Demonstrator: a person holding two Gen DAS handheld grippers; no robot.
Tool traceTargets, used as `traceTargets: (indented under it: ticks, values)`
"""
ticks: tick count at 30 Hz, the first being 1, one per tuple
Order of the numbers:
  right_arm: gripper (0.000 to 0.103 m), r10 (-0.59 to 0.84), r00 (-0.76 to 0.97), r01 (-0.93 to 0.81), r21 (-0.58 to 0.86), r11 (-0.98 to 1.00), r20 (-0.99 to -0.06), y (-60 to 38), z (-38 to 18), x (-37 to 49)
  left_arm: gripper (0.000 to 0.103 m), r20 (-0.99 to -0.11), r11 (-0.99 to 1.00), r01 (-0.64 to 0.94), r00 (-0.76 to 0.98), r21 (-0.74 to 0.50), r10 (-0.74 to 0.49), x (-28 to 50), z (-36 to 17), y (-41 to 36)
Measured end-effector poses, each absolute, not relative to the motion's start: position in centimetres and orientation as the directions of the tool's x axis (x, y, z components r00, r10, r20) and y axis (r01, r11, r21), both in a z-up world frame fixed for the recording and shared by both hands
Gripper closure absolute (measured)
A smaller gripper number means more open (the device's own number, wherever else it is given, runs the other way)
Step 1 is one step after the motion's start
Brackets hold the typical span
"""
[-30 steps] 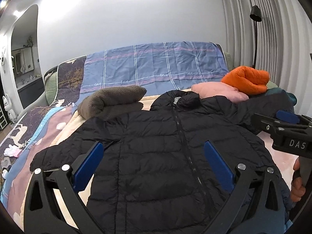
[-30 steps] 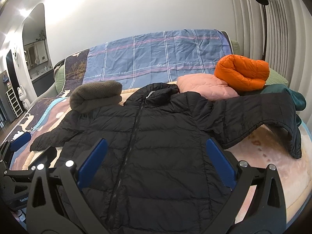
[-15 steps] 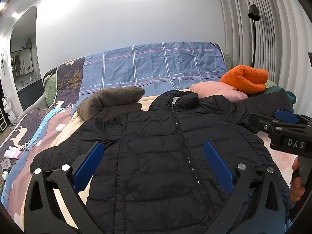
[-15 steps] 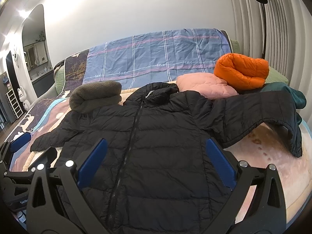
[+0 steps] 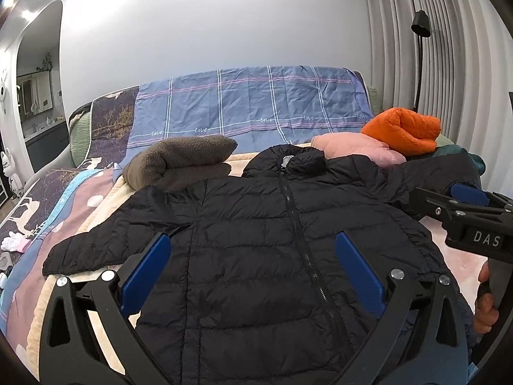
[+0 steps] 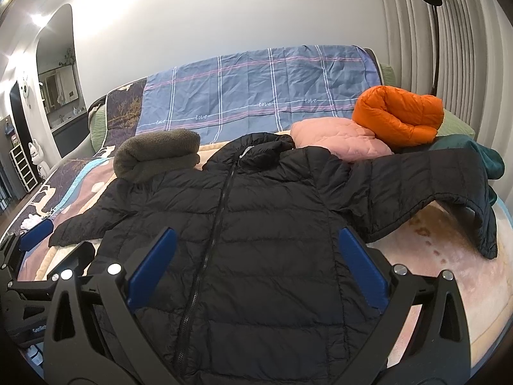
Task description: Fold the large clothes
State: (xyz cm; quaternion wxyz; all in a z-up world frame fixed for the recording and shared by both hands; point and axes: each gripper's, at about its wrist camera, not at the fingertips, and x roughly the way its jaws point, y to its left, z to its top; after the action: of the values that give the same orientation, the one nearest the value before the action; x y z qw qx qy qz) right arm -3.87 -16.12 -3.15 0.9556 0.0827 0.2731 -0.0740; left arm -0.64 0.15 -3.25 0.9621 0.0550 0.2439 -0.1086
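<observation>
**Jacket spread flat, both grippers poised over its hem**

The black quilted puffer jacket lies zipped and face up on the bed, collar away from the cameras, long axis running straight ahead. The left gripper and right gripper hover above its lower body, jaws wide, empty. The right sleeve stretches outward, likely nearer the right gripper.

The quilted puffer jacket is plain black with a black zip, lying beside a rolled grey-brown fleece, a pale pink quilted coat, a bright orange down bundle and a dark teal garment. The blue sheet carries a check of white and pink lines. Both grippers are black with blue fingers.
</observation>
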Motion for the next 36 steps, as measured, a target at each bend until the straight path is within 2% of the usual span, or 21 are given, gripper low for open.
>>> traceTargets:
  ticks: [36]
  values:
    - [0.002, -0.097, 0.831, 0.19, 0.117, 0.975, -0.547, -15.94, -3.47, -3.81, 0.001, -0.496, 0.968, 0.247, 0.847, 0.05, -0.191, -0.62, -3.77, 0.03]
